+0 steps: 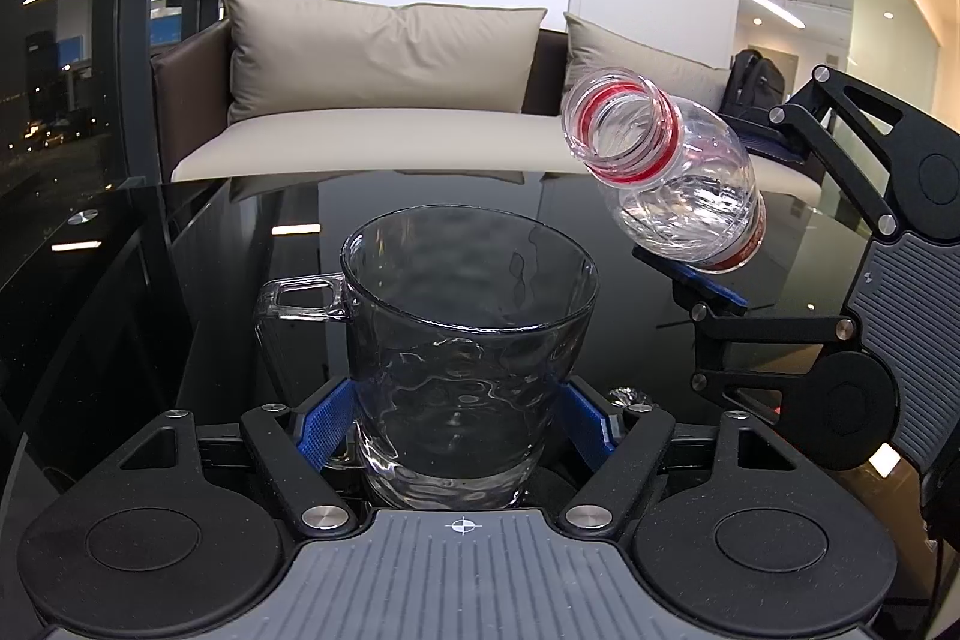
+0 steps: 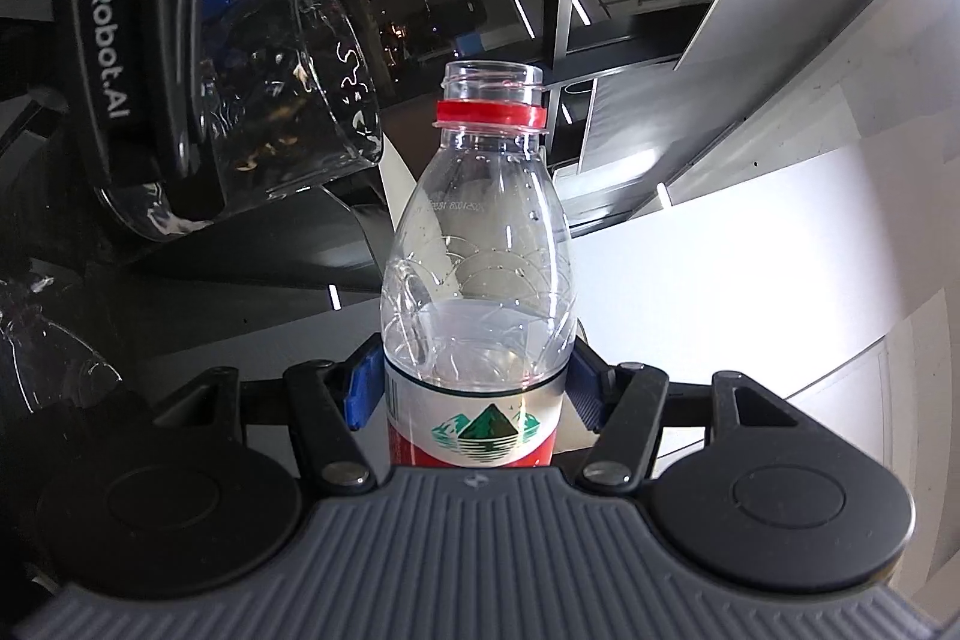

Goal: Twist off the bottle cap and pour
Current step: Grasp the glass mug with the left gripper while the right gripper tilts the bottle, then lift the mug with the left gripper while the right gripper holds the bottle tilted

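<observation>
My left gripper (image 1: 459, 415) is shut on a clear glass mug (image 1: 468, 334) with a handle on its left; the mug stands upright and holds some water. My right gripper (image 2: 474, 382) is shut on a clear plastic water bottle (image 2: 480, 292) with a red neck ring and red label, cap off. In the left wrist view the bottle (image 1: 672, 172) is tilted, its open mouth pointing toward the mug from the upper right, above and beside the rim. No water stream shows. In the right wrist view the mug (image 2: 288, 88) is at upper left. The cap is not seen.
A black glossy table (image 1: 180, 280) carries the scene. Behind it stands a sofa with beige cushions (image 1: 378, 58). A black backpack (image 1: 759, 79) sits at the far right. Dark windows are on the left.
</observation>
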Demonstrator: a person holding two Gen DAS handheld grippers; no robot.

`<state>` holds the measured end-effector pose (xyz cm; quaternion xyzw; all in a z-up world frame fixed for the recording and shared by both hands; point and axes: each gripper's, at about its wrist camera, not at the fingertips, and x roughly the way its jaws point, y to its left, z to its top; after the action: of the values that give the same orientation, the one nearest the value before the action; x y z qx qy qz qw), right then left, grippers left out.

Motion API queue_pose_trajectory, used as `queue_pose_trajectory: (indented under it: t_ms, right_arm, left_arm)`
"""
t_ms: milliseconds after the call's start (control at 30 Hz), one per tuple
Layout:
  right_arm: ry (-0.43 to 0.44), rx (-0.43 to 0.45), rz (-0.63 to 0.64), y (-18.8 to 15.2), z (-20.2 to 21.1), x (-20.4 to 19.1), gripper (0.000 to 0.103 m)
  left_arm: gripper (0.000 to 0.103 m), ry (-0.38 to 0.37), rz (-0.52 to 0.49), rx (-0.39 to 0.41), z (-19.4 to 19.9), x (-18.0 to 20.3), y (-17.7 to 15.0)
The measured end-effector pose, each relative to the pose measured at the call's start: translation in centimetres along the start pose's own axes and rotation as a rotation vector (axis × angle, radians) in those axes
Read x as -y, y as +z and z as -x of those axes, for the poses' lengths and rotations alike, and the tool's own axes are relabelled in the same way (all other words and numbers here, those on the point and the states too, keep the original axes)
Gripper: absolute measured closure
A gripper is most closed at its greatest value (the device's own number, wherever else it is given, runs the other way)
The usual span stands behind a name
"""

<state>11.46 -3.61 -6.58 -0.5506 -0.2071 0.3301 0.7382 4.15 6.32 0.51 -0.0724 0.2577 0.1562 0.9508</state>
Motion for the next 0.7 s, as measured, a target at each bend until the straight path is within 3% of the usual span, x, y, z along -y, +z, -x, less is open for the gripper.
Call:
queue_pose_trajectory:
  t_ms: [700]
  right_arm:
    - [-0.032, 0.015, 0.088, -0.71, 0.97, -0.31, 0.040]
  left_arm:
    - [0.032, -0.001, 0.003, -0.005, -0.14, -0.13, 0.18]
